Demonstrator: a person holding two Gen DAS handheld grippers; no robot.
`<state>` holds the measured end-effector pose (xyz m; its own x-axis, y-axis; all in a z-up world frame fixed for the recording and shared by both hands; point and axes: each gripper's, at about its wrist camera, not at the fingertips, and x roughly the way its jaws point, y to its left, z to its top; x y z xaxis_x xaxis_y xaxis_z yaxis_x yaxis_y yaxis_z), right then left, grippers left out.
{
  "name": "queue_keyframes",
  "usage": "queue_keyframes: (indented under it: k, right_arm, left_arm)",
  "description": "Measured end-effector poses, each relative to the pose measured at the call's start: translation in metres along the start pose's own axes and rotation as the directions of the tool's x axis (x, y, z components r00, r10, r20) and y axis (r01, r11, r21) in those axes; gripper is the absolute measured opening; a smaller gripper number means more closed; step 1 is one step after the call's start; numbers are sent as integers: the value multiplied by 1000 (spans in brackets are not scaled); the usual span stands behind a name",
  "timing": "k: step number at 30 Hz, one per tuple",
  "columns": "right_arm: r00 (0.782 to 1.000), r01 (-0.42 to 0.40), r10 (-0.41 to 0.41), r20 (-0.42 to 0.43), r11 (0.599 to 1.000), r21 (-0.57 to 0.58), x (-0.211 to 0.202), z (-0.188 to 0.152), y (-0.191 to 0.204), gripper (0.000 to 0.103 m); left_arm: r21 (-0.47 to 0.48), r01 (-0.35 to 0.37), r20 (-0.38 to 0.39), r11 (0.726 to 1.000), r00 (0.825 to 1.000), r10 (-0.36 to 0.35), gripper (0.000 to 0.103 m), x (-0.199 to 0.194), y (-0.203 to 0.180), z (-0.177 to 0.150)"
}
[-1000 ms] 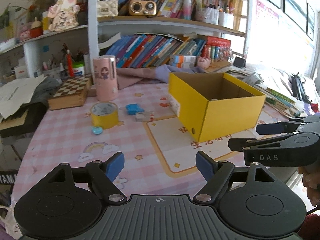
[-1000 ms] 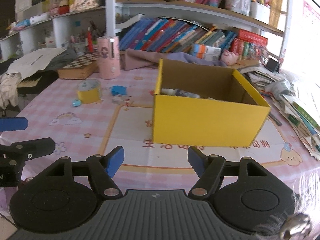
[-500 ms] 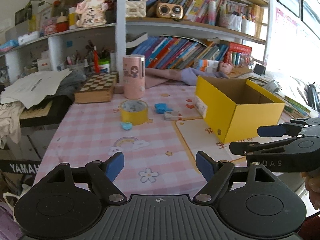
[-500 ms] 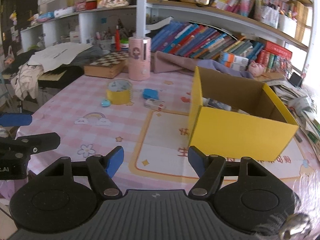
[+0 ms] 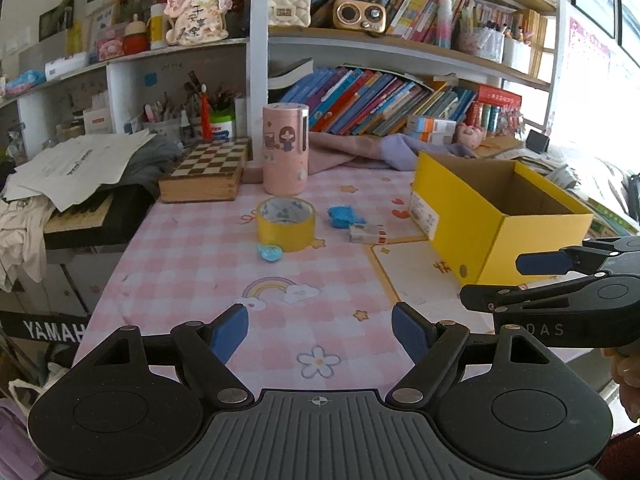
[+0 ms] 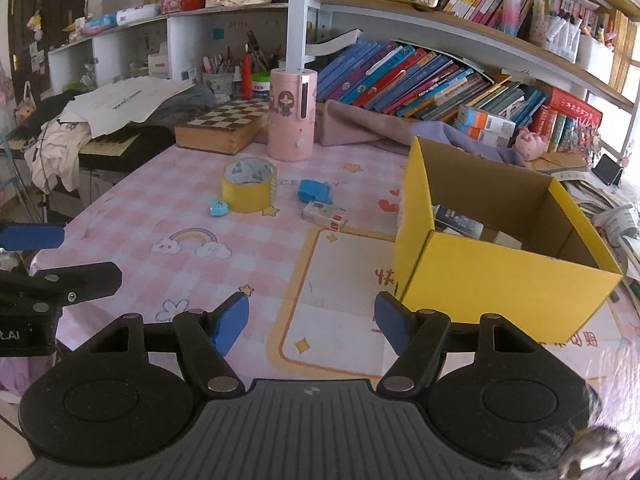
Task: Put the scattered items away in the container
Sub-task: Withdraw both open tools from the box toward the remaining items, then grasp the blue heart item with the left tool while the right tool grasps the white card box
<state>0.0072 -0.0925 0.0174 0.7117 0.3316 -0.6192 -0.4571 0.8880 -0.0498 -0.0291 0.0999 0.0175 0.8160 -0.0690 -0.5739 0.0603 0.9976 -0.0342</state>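
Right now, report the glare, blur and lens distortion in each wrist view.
Left wrist view: daylight blows out the right edge behind the yellow cardboard box; the shelf boards bow from fisheye; black corners vignette. Right wrist view: the window side is bright too, the lower right corner smears into blur; the yellow tape roll on the pink checked tablecloth stays sharp.

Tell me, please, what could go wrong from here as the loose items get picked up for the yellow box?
The small blue clip sits right against the yellow tape roll; a grasp may catch or push the roll instead. The flat eraser box lies low, so fingers could scrape the tablecloth. The yellow box is light cardboard; a nudge may slide it.
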Motion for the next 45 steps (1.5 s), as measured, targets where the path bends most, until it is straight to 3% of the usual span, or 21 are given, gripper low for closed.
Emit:
queue_keyframes:
  k: [21, 31, 41, 45]
  right_arm:
    - [1000, -22, 23, -10, 1000, 7, 90, 66, -5, 67]
    - [995, -27, 32, -93, 998, 53, 142, 86, -10, 64]
    - [980, 24, 2, -201, 991, 129, 194, 91, -24, 64]
    - [973, 47, -10, -230, 987, 154, 212, 92, -26, 64]
  left_arm:
    - [4, -73, -31, 997, 997, 73, 81, 83, 42, 53]
    - [-6, -42, -93, 999, 995, 41, 81, 128, 50, 59]
    - [1, -49, -175, 999, 983, 49, 80, 189, 54, 61]
    - [-1, -55, -215, 998, 975, 54, 69, 213, 55, 58]
